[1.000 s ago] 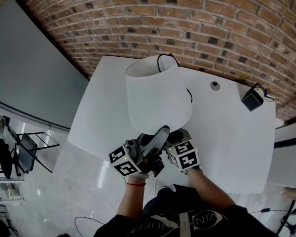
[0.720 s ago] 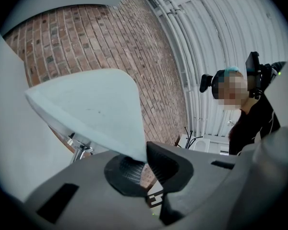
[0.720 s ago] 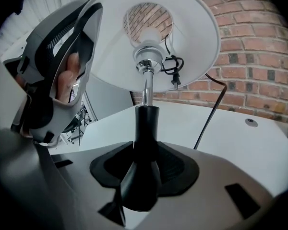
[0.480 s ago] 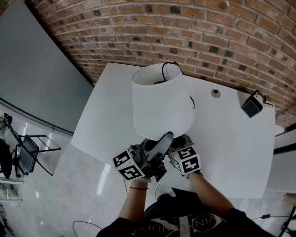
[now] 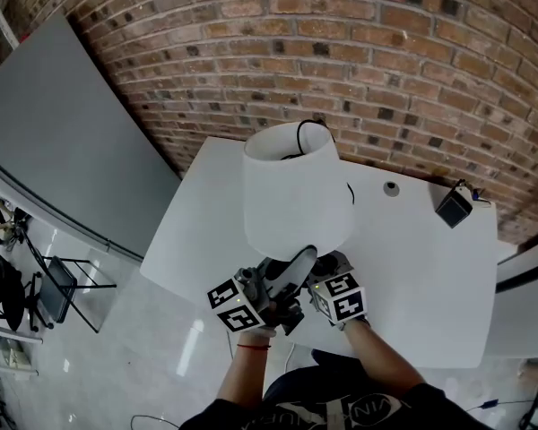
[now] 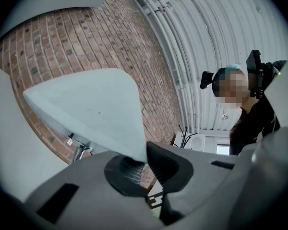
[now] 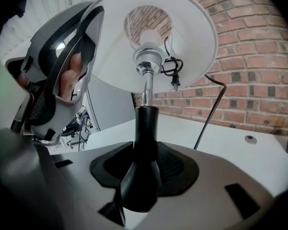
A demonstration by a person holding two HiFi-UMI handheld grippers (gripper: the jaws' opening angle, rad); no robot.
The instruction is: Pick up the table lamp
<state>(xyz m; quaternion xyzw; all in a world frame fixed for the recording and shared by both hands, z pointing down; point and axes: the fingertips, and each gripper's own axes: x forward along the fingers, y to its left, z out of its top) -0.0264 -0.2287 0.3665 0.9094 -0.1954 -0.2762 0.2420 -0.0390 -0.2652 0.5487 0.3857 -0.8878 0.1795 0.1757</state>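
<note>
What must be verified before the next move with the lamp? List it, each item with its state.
1. Right gripper shut on stem: ok.
2. Left gripper shut on shade rim: ok.
3. Base off the table: cannot tell, base hidden.
4. Cord free: cannot tell; it runs down toward the table, its end hidden.
5. Box out of the way: ok, apart at the far corner.
</note>
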